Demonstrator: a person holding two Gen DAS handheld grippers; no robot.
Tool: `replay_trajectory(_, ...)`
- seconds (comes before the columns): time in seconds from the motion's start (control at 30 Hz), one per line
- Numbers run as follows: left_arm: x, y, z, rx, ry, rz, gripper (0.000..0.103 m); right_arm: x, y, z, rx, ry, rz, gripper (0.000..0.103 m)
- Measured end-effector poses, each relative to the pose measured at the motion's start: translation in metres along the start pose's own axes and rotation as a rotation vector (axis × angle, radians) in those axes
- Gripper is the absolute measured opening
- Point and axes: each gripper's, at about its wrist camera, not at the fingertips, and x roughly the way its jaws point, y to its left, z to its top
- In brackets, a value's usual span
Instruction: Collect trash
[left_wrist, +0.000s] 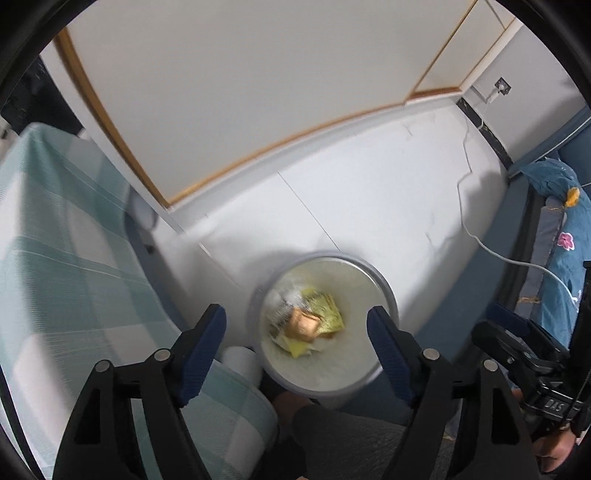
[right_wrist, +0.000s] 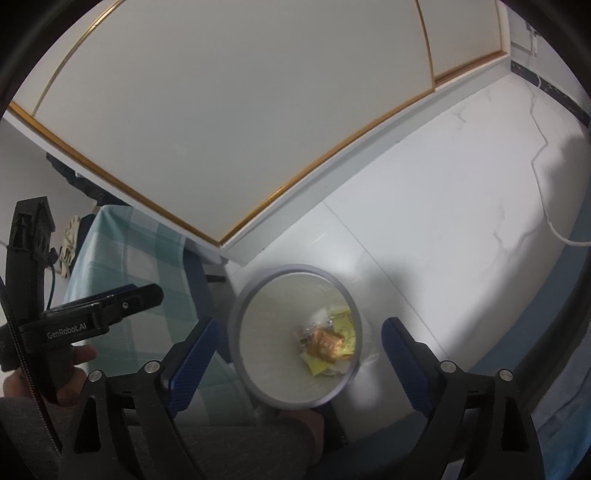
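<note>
A green-and-white checked cloth (left_wrist: 66, 258) lies left of the jaws and runs partly under the left one, draped over a piece of furniture whose kind cannot be told. Ahead of the jaws spreads a white floor (left_wrist: 369, 206), and beyond it stands a white cabinet door (left_wrist: 240, 92) edged with a thin gold-brown trim. To the right of the jaws a white cable (left_wrist: 476, 236) trails across the floor from a wall socket (left_wrist: 501, 88), passing near blue bedding (left_wrist: 561, 240) printed with a pink flower.
</note>
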Motion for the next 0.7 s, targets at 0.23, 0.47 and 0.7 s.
replay_trajectory(0.23, -0.013, 0.006, -0.005, -0.015, -0.038, -0.009, 0.076, -0.016, 0.011, -0.001, -0.021, -0.009, 0.014, 0.096)
replay_trajectory(0.47, -0.024, 0.007, -0.009, -0.035, -0.052, -0.010, 0.076, -0.025, 0.016, -0.003, -0.038, -0.024, 0.005, 0.098)
replay_trajectory(0.7, -0.029, 0.007, -0.013, -0.033, -0.042, -0.015, 0.076, -0.032, 0.022, -0.004, -0.049, -0.037, -0.002, 0.099)
